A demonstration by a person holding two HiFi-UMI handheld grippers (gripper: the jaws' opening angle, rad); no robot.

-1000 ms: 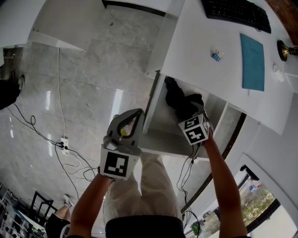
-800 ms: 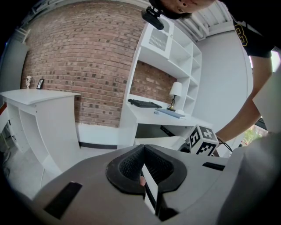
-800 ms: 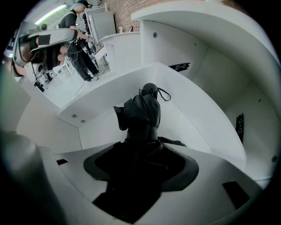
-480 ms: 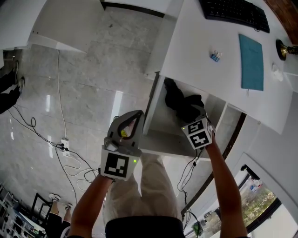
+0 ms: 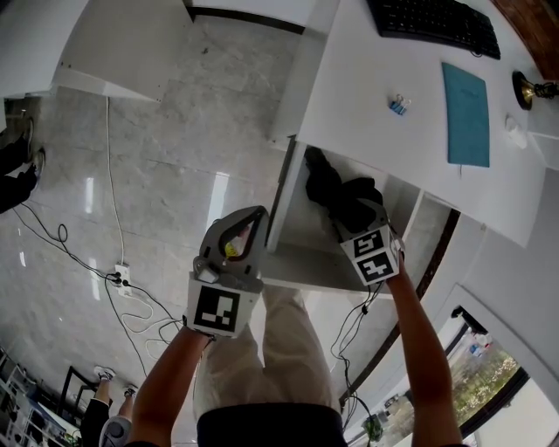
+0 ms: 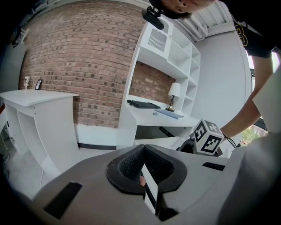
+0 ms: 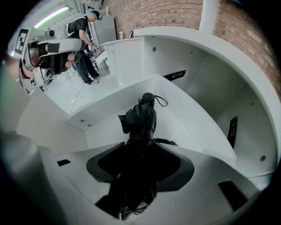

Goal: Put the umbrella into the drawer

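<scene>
The left gripper (image 6: pixel 143 151) is clenched: its two jaws meet on a thin white edge, which looks to be the drawer front (image 5: pixel 278 205), and its tips lie right against that panel. The right gripper (image 7: pixel 141 151) points steeply down into the open drawer (image 7: pixel 189 110), with its marker cube facing up toward the head camera. Its jaws stand apart and have just been closing a little. The black umbrella (image 7: pixel 141 121) runs between them, and the pads do not appear to press on it, so it looks released. The umbrella is folded and lies on the drawer floor. Its near end is between and under the right gripper's jaws, and its far end with a small loop stretches ahead of the tips toward the drawer's back wall. Beyond the right gripper, past the drawer, the white desk (image 5: pixel 367 87) carries a black keyboard (image 5: pixel 432 22) and a blue folder (image 5: pixel 465 113). Out to the left gripper's outer side, a white cable (image 5: pixel 109 175) runs down over the pale floor (image 5: pixel 175 131).
</scene>
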